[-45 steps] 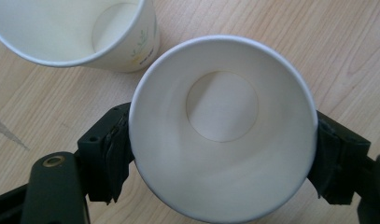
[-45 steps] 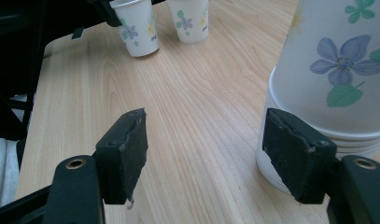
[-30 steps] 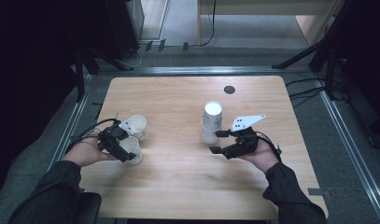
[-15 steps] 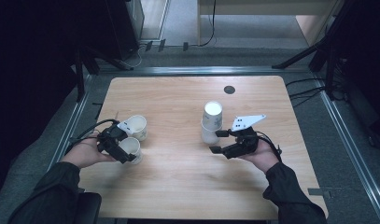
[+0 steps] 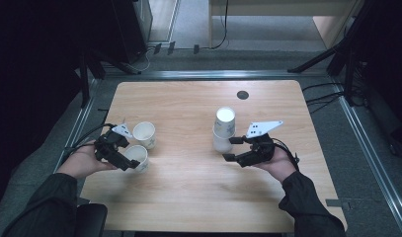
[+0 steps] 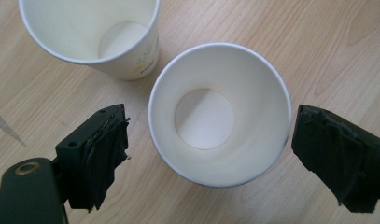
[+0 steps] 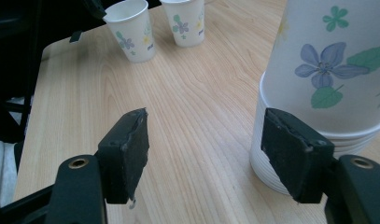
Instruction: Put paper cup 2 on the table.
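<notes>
Two white paper cups with flower print stand upright, mouths up, near the left edge of the light wooden table (image 5: 188, 187). The near cup (image 6: 219, 114) sits between the left tool's (image 5: 132, 164) jaws, which have just been opening and now stand clear of its rim: released. The far cup (image 5: 144, 134) stands just beside it.

The right tool (image 5: 230, 149) is spread, one jaw beside the inverted cup stack (image 5: 223, 129), no contact seen. Judged: two cups dealt out, the stack remaining. Small print on the cups is illegible.

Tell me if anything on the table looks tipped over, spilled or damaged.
Nothing spilled or tipped. Both loose cups, the near cup and the far cup, stand upright and empty. The one oddity: the black pads on the left gripper fingers look ragged and torn.
</notes>
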A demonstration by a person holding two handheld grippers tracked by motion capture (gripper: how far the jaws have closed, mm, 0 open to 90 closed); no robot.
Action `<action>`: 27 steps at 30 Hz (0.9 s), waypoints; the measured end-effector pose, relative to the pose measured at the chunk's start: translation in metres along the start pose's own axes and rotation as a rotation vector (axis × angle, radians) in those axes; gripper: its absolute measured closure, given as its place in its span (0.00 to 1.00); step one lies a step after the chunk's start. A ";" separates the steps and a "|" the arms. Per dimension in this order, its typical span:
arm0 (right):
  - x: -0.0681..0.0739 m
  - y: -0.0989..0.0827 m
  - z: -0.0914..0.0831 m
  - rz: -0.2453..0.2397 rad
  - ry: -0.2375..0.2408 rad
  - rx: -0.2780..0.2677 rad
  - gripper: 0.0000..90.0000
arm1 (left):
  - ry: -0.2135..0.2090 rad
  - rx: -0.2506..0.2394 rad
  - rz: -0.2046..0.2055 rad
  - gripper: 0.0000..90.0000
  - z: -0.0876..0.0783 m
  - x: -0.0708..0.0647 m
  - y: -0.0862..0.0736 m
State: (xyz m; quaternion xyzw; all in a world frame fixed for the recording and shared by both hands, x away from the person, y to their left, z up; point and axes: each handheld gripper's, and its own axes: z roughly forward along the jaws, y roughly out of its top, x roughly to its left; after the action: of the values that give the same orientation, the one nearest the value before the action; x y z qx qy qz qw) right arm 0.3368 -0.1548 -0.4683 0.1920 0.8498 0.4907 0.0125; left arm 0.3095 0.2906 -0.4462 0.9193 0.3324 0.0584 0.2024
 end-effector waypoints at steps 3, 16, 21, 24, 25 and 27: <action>0.000 0.000 0.000 -0.001 0.001 0.000 0.36 | -0.002 -0.022 -0.007 0.12 -0.006 0.001 0.000; -0.001 0.000 -0.001 -0.001 -0.001 -0.003 0.36 | -0.006 -0.160 -0.046 0.14 -0.036 0.003 0.008; -0.001 0.000 -0.001 -0.002 -0.005 -0.006 0.36 | -0.019 -0.197 -0.046 0.14 -0.038 -0.001 0.019; -0.001 0.000 -0.002 -0.004 -0.005 -0.007 0.36 | -0.027 -0.223 -0.049 0.14 -0.039 -0.004 0.028; -0.001 0.000 -0.003 0.000 -0.007 -0.006 0.36 | -0.029 -0.226 -0.047 0.14 -0.039 -0.005 0.030; -0.001 0.000 -0.003 -0.002 -0.005 -0.009 0.36 | -0.033 -0.237 -0.046 0.14 -0.037 -0.007 0.035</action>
State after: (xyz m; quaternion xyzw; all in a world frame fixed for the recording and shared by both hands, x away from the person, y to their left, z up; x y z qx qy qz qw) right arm 0.3371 -0.1578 -0.4670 0.1925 0.8478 0.4940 0.0161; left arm 0.3154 0.2739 -0.3978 0.8819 0.3406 0.0774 0.3167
